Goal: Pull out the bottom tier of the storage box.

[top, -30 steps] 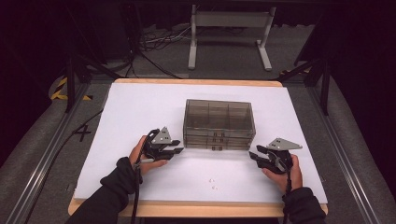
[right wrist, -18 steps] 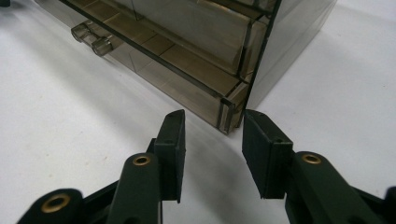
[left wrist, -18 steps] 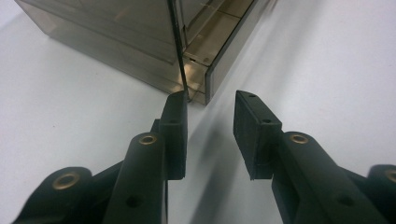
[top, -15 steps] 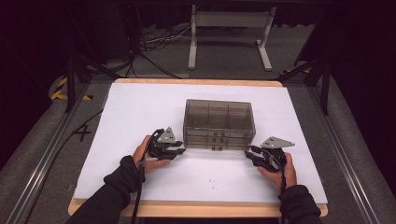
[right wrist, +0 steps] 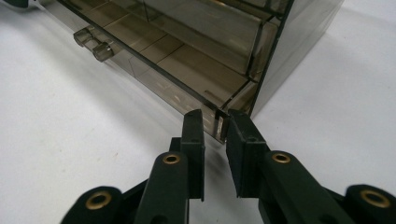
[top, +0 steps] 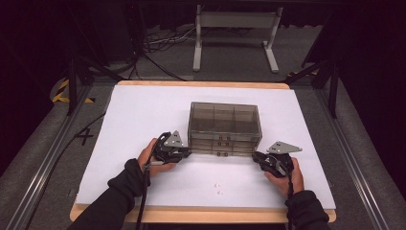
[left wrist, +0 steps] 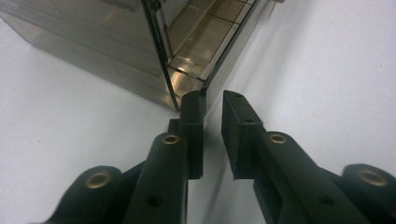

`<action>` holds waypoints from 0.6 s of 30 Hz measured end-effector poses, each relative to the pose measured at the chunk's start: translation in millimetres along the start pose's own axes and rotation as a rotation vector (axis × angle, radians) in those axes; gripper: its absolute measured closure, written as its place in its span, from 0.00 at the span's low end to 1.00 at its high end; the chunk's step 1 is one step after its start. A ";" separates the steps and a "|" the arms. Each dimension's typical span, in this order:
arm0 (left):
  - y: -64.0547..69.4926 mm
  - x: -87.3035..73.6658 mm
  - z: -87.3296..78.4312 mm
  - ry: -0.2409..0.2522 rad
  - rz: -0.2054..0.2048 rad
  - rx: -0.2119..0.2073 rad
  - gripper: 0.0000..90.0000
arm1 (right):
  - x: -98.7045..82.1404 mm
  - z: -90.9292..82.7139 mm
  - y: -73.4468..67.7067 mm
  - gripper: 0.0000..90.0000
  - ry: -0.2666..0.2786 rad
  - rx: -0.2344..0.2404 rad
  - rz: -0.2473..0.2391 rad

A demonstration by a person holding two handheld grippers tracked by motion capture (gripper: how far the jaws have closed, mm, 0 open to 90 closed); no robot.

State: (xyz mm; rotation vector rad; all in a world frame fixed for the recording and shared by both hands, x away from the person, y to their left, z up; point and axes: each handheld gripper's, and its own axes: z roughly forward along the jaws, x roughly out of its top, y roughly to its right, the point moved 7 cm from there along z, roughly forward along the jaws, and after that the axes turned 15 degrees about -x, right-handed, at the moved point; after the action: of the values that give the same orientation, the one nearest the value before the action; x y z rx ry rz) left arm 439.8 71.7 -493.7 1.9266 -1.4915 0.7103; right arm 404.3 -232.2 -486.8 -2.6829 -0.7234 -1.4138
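Both tongs — left (top: pixel 187 152), right (top: pixel 255 155) — have just closed in, pinching the box (top: pixel 224 125) at its front corners; next, a level lift.

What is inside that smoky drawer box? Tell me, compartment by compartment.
Through the tinted walls of the drawer box, only dividers and bare compartment floors show; no contents are visible. The lower drawers' interiors are partly hidden behind their fronts, so nothing certain there.

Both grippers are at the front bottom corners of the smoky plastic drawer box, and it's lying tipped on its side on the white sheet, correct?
Not tipped: the high view shows the drawer box standing upright on the white sheet, knobs facing the person. The left gripper and right gripper, jaws just closing, are at its front bottom corners.
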 end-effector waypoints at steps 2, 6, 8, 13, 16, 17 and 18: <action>2.2 -1.5 -0.4 -0.010 0.007 -0.017 0.95 | -0.6 -1.8 -0.5 0.87 -0.005 -0.002 -0.014; 7.1 -2.8 -1.2 -0.021 0.012 -0.031 0.96 | -2.6 -6.3 -1.9 0.88 -0.017 0.020 -0.039; 8.9 -3.4 -1.5 -0.024 0.010 -0.034 0.96 | -3.9 -9.1 -3.0 0.89 -0.022 0.026 -0.049; 12.9 -5.9 -3.3 -0.034 0.015 -0.051 0.96 | -6.3 -14.3 -6.5 0.90 -0.028 0.040 -0.062; 16.9 -7.2 -4.0 -0.041 0.024 -0.063 0.96 | -8.1 -17.9 -8.5 0.90 -0.037 0.050 -0.061; 18.9 -8.2 -4.7 -0.052 0.031 -0.065 0.96 | -8.5 -18.8 -9.1 0.90 -0.038 0.049 -0.062; 20.4 -8.5 -4.7 -0.056 0.037 -0.071 0.96 | -9.2 -20.4 -10.1 0.90 -0.042 0.047 -0.068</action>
State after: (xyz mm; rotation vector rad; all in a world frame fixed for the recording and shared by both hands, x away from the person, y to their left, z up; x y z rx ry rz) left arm 417.8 76.7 -493.9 1.8845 -1.5690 0.6159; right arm 379.8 -231.5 -484.0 -2.6837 -0.8488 -1.3404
